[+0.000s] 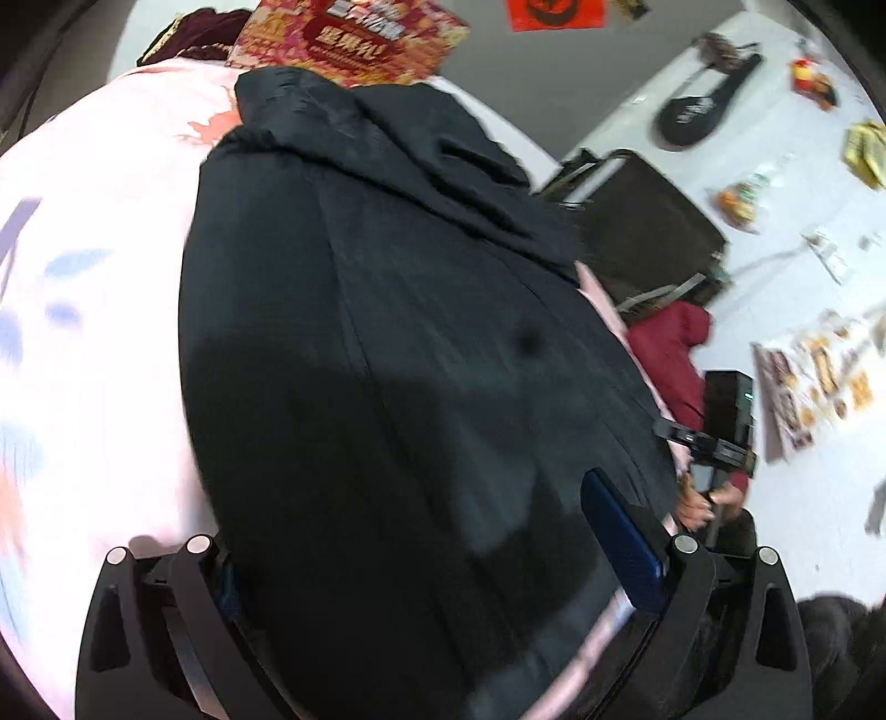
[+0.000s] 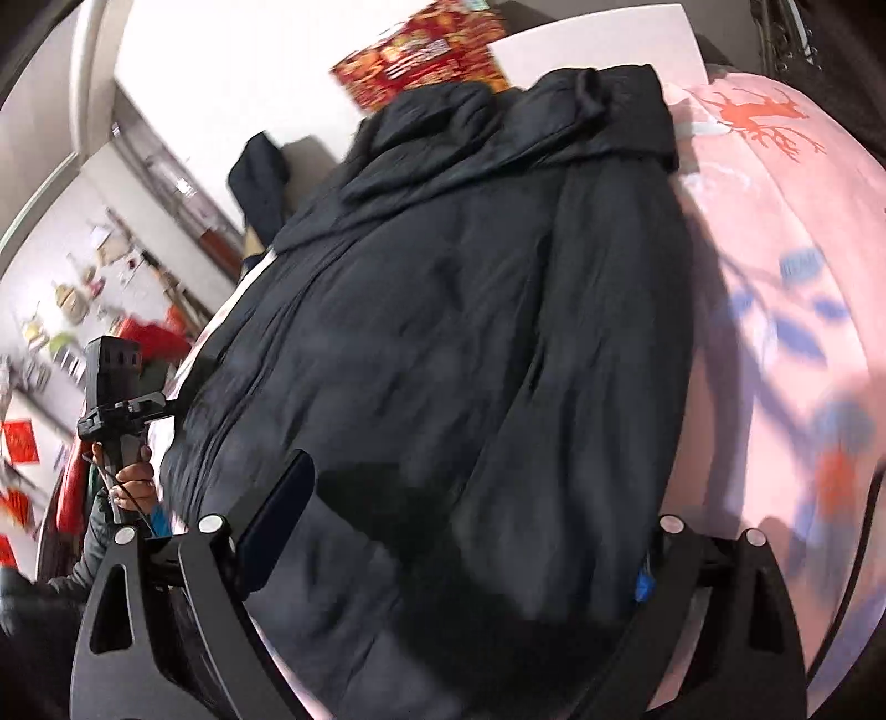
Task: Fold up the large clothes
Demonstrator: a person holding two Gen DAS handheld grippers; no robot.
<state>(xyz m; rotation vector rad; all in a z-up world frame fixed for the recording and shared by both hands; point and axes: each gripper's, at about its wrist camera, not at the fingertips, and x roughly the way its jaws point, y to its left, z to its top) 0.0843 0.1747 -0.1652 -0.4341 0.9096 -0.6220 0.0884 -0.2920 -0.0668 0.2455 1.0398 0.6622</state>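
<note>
A large black padded coat [image 1: 387, 332] lies spread on a pink patterned bedspread [image 1: 99, 332], collar at the far end and hem nearest me. My left gripper [image 1: 421, 565] is open over the hem. Its right blue pad [image 1: 620, 543] shows, and its left finger is tucked behind the fabric. In the right wrist view the coat [image 2: 443, 332] fills the middle. My right gripper [image 2: 459, 554] is open across the hem, with its left pad [image 2: 277, 526] resting on the cloth. Neither holds anything. A hand [image 2: 133, 482] grips the other tool's handle at the left edge.
A red printed box [image 1: 354, 39] stands beyond the collar. Beside the bed are a dark suitcase [image 1: 648, 221] and a dark red garment [image 1: 670, 354], with small items scattered on the pale floor [image 1: 803, 332]. The bedspread [image 2: 775, 277] lies bare to the right of the coat.
</note>
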